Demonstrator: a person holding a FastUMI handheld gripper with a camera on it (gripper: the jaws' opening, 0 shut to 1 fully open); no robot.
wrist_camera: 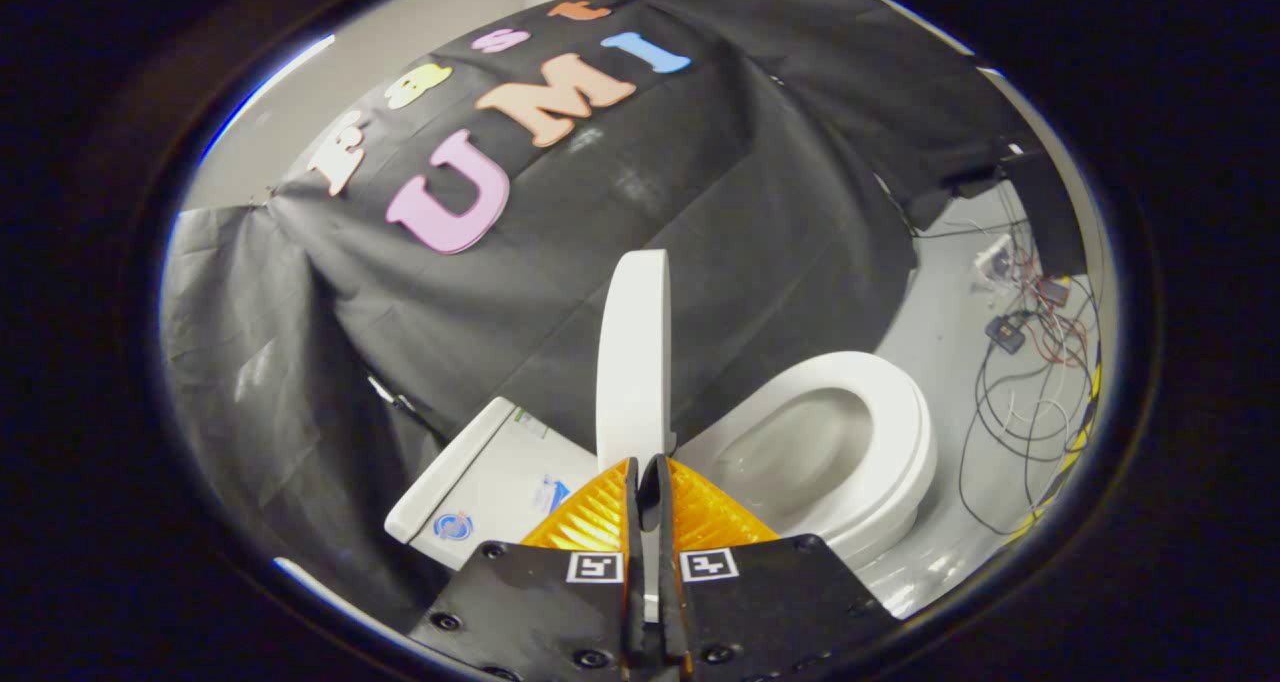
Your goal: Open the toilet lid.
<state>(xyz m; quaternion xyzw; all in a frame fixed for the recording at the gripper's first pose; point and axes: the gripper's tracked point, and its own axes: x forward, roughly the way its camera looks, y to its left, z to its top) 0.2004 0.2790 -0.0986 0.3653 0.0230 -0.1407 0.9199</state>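
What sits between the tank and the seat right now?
The raised lid, edge-on in the gripper view, stands between tank and seat; the gripper pinches its edge.

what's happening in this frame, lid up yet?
A person's handheld gripper is closed on the edge of the toilet lid, both fingers pinching it. The lid stands raised, roughly upright, seen edge-on just ahead of the fingers. The seat and bowl lie exposed to one side, the tank to the other. Loose cables lie on the floor beyond the toilet.
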